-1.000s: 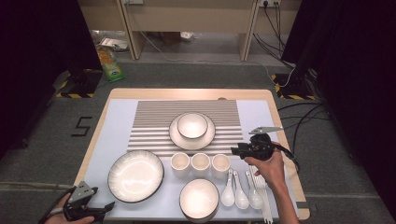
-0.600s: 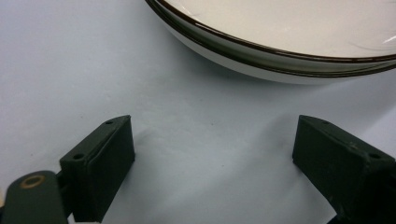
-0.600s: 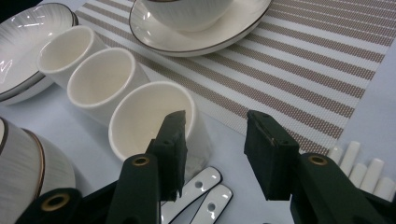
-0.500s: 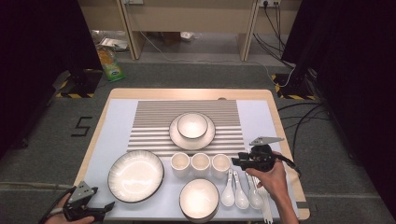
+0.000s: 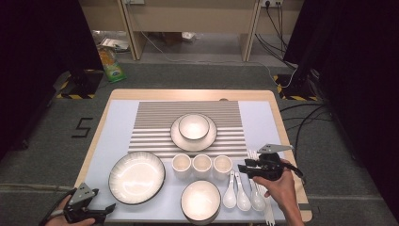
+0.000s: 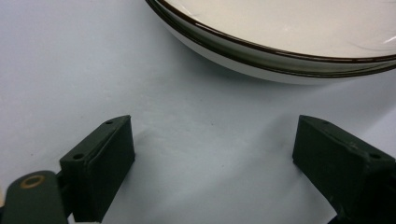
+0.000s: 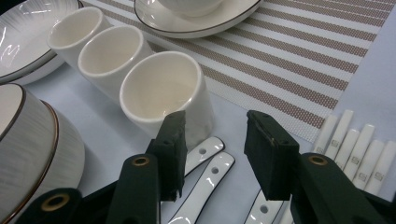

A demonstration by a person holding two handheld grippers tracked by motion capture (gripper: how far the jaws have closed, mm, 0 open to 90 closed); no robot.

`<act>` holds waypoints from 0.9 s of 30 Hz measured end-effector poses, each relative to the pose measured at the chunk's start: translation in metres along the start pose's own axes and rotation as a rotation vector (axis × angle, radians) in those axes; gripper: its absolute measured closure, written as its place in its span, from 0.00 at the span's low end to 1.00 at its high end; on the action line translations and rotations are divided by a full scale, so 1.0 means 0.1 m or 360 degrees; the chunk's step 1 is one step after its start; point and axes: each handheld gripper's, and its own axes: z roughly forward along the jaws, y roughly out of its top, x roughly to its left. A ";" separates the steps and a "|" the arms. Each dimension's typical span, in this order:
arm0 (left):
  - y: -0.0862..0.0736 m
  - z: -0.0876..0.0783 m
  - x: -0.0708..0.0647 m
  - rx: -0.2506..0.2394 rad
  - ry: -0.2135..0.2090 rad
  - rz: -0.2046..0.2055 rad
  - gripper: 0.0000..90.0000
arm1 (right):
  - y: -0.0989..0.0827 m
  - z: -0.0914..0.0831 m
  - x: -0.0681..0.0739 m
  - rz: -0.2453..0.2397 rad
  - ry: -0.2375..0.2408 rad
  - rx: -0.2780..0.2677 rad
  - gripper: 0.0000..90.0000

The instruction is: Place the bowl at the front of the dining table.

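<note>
Left gripper (image 6: 212, 163), jaws wide apart, empty, dark-rimmed plate (image 6: 280, 51) just ahead, pale tabletop (image 6: 93, 60)

white cups (image 7: 159, 93), brown-striped mat (image 7: 299, 60).

Striped mat (image 5: 155, 123) w/ bowl (image 5: 194, 126) on plate (image 5: 178, 136); green bag (image 5: 110, 62) on floor.

From above we look down on the whole table (image 5: 117, 117); our two gripper views sit low and close, sharing its large plate (image 5: 136, 177) and cups (image 7: 163, 93)
</note>
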 end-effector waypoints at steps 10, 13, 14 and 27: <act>0.00 0.00 0.00 0.0001 0.0001 0.0000 0.13 | -0.19 -0.05 -0.01 0.0034 -0.0011 -0.0009 0.65; 0.00 0.00 0.00 0.0002 0.0002 0.0000 0.13 | -0.24 -0.06 -0.01 0.0034 -0.0010 -0.0014 0.65; 0.00 0.00 0.00 0.0008 0.0003 0.0007 0.13 | -0.25 -0.06 -0.01 0.0034 -0.0013 -0.0016 0.65; 0.01 0.00 0.00 0.0012 0.0007 -0.0001 0.13 | -0.44 -0.07 0.02 0.0051 -0.0024 -0.0013 0.65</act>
